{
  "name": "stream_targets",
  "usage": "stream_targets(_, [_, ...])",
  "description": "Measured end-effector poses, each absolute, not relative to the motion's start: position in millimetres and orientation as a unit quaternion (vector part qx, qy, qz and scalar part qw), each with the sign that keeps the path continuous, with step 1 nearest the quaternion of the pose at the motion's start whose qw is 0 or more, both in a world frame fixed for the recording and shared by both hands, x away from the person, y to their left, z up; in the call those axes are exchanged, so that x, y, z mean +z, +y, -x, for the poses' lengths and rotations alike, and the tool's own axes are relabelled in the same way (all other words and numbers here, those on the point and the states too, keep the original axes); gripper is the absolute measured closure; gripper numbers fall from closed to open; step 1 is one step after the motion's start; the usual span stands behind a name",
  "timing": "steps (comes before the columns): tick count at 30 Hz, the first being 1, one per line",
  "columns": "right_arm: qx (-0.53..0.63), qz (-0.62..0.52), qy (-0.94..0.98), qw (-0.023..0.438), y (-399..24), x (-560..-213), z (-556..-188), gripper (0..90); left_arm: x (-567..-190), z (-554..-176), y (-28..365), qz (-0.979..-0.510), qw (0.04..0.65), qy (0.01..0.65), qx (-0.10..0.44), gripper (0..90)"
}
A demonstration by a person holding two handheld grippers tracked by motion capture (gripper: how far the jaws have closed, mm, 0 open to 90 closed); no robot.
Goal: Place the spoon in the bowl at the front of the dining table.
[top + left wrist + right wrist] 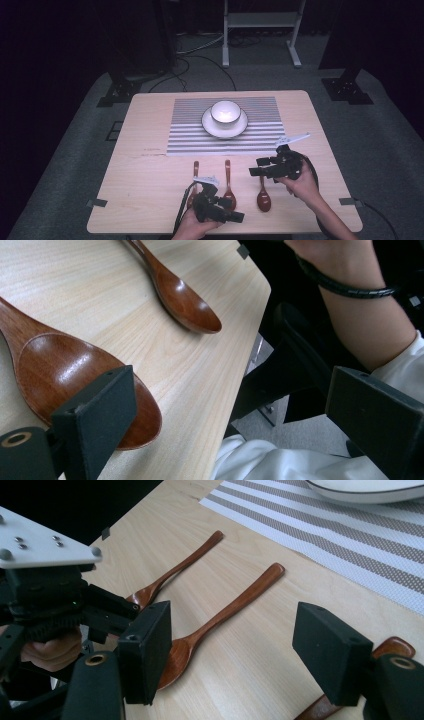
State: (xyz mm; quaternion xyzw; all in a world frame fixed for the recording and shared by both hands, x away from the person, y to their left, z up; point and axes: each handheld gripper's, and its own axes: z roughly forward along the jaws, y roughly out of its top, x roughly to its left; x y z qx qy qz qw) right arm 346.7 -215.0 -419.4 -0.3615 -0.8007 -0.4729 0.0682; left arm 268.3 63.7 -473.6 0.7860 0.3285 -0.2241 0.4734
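Three dark wooden spoons lie side by side on the table's near half: a left spoon (195,179), a middle spoon (228,186) and a right spoon (263,196). My left gripper (231,212) is at the near edge, open, its jaws pointing right. In the left gripper view the middle spoon's bowl (75,375) lies just past one jaw, with the right spoon (185,300) farther off. My right gripper (258,166) hovers open over the right spoon's handle (395,647), its jaws pointing left towards the middle spoon (225,610). Neither holds anything.
A striped placemat (190,125) lies at the table's far middle, carrying a white plate (209,125) with a white bowl (225,111). A person's forearm (365,325) hangs past the table's near edge (240,370). Bare wood lies left of the spoons.
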Motion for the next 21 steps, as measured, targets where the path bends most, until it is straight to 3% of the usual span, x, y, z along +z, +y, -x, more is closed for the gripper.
stream_targets(21, [-0.428,0.362,-0.823,0.086,-185.6,-435.0,-362.5,30.7,-478.4,-267.7,59.9,-0.795,0.454,0.336,-0.22,6.0])
